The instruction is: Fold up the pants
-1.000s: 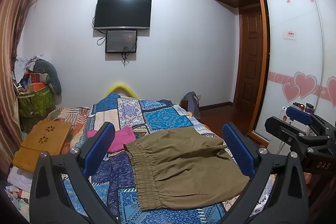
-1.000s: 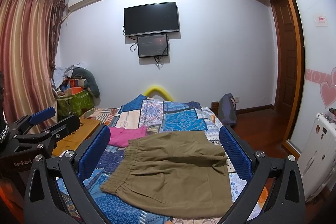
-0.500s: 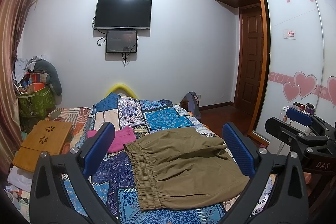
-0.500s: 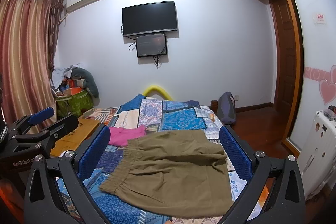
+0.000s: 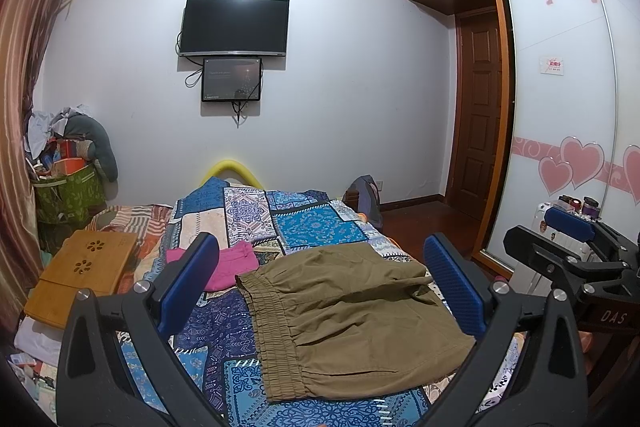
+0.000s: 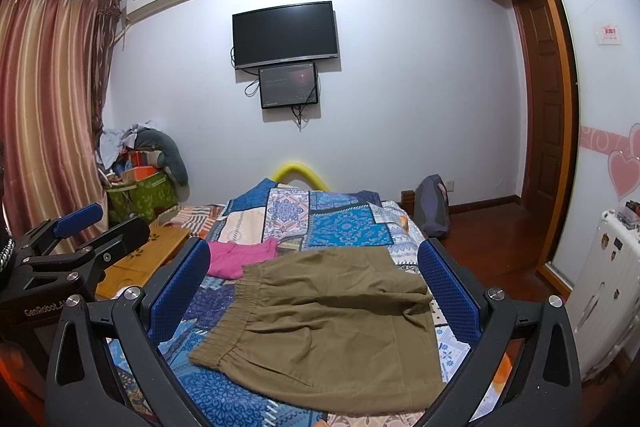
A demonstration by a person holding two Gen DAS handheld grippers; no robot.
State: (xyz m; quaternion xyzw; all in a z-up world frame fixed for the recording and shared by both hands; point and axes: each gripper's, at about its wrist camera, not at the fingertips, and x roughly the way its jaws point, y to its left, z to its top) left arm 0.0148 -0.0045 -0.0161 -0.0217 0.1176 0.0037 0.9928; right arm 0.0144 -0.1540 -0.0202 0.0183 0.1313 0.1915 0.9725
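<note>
The olive pants [image 5: 352,319] lie flat on the patchwork bedspread [image 5: 308,223], already doubled into a short block, elastic waistband toward 9 o'clock and a pink garment [image 5: 230,263] just beyond at 11. Both the left gripper [image 5: 320,291] and right gripper [image 6: 316,291] hover above it, jaws wide apart and holding nothing (neither touches cloth). This looks like a pause between folds; next, each gripper probably needs an edge to pinch.

Olive-khaki pants [image 5: 352,319]; blue patchwork-print bedspread [image 5: 316,223]; pink garment [image 5: 230,263]; striped curtain [image 6: 48,115].
</note>
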